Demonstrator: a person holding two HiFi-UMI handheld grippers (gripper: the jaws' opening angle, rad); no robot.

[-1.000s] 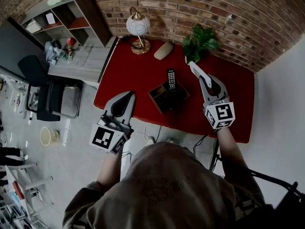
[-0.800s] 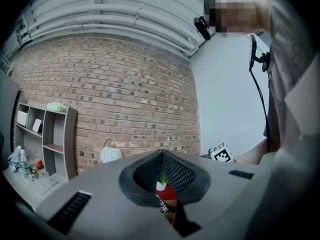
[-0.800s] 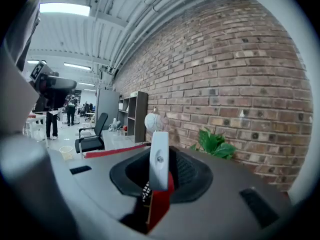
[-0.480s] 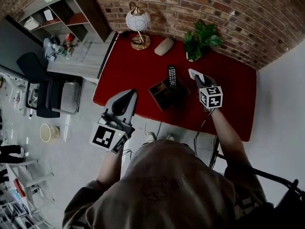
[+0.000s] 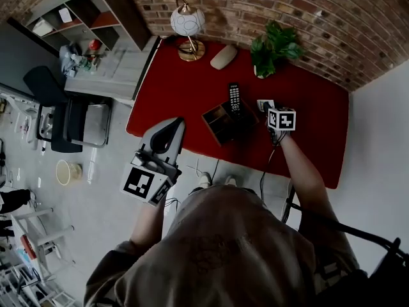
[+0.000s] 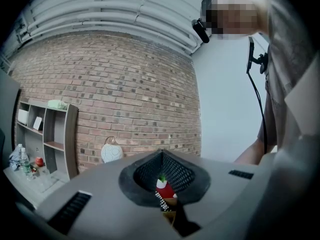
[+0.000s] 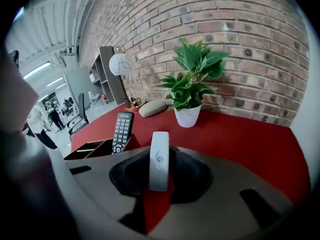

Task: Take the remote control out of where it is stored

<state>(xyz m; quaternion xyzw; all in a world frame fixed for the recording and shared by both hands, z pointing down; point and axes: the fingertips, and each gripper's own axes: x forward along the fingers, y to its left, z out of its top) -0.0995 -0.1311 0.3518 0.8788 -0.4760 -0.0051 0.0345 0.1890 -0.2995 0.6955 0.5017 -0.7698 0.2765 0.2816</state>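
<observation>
A slim white remote [image 7: 159, 159] stands upright between the jaws of my right gripper [image 7: 159, 170], which is shut on it. In the head view that gripper [image 5: 266, 109] hangs low over the red table [image 5: 179, 101], just right of a wooden organizer box [image 5: 218, 125]. A black remote [image 5: 234, 98] stands upright in the box [image 7: 93, 148], and in the right gripper view this black remote [image 7: 122, 126] is left of the white one. My left gripper [image 5: 171, 128] is off the table's near left edge, fingers together and holding nothing; its jaws [image 6: 164, 196] point level at the table.
A potted plant [image 5: 272, 48], a beige oval object [image 5: 223, 57] and a globe lamp [image 5: 186, 23] stand along the brick wall at the table's back. A shelf unit [image 5: 96, 15] and a chair [image 5: 61, 123] are on the left.
My right gripper has come down from above the table to just over it beside the box, tilting downward, with the white remote still in it. The left gripper has stayed put.
</observation>
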